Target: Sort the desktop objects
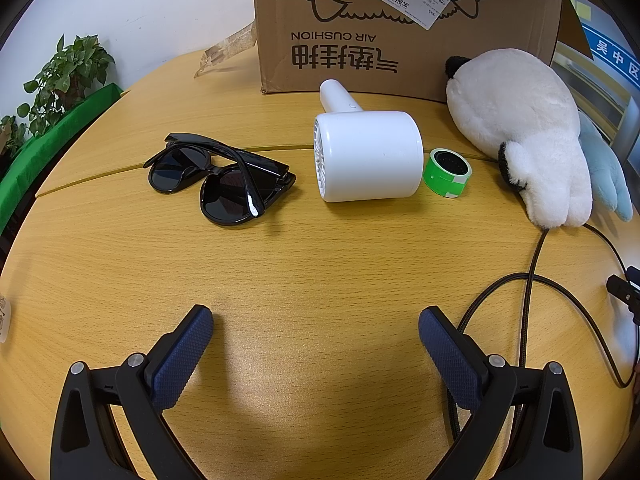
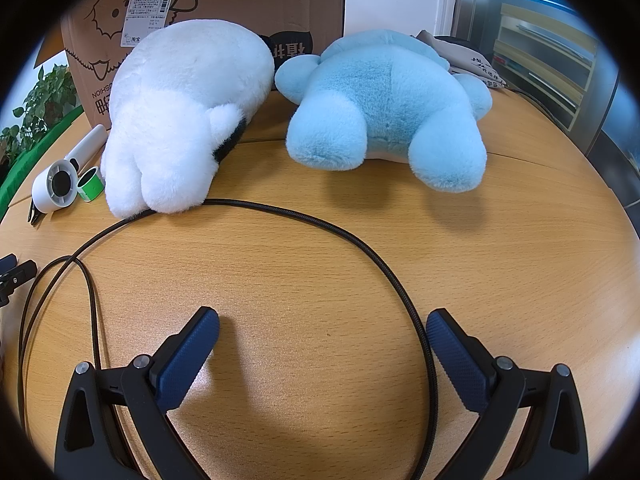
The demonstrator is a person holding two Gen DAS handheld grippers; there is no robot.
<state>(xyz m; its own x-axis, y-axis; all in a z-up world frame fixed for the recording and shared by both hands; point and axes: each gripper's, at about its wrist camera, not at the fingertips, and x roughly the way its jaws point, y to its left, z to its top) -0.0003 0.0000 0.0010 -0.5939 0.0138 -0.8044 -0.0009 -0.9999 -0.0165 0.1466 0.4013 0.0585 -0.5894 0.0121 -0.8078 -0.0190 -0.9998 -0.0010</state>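
Left wrist view shows the left gripper (image 1: 316, 328) hovering low over the wooden surface (image 1: 320, 260), jaws spread wide and empty. Sunglasses (image 1: 218, 178) lie folded at 11 o'clock, a white handheld fan (image 1: 368, 156) at 12, green tape (image 1: 447, 172) touching its right side, a white plush (image 1: 520, 128) at 2 — all in front of a cardboard box (image 1: 400, 28), probably the sorting bin. The right gripper (image 2: 322, 330), jaws equally wide and empty, faces a blue plush (image 2: 384, 108) at 12 o'clock; a black cable (image 2: 320, 226) loops between. Nothing looks sorted yet.
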